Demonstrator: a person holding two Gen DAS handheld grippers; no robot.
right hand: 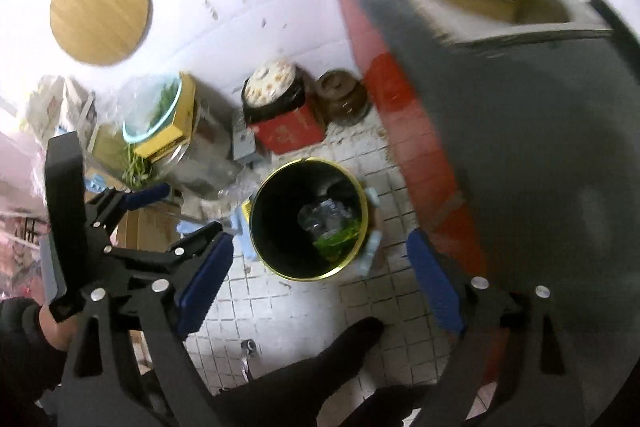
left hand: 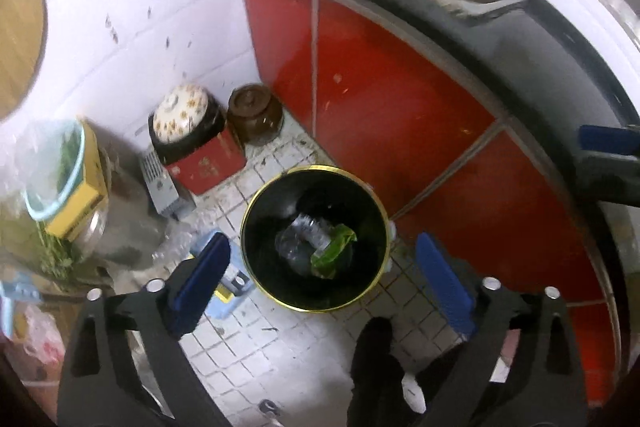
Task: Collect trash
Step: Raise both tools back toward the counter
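Note:
A black trash bin with a gold rim (left hand: 256, 211) stands on the tiled floor below both grippers; it also shows in the right wrist view (right hand: 256, 219). Inside lie a crushed clear plastic bottle (left hand: 304, 231) and a green wrapper (left hand: 334, 251), also seen from the right as the bottle (right hand: 320, 217) and the wrapper (right hand: 336, 239). My left gripper (left hand: 320, 275) is open and empty above the bin. My right gripper (right hand: 316, 275) is open and empty above the bin. The left gripper (right hand: 168, 215) also shows at the left of the right wrist view.
Red cabinets (left hand: 380, 87) under a dark counter (left hand: 520, 39) stand to the right. A brown jar (left hand: 254, 113), a flowered lid on a red box (left hand: 184, 123), a yellow box (left hand: 80, 203) and a blue box (left hand: 230, 291) crowd the floor at left. My dark shoe (left hand: 372, 367) is below.

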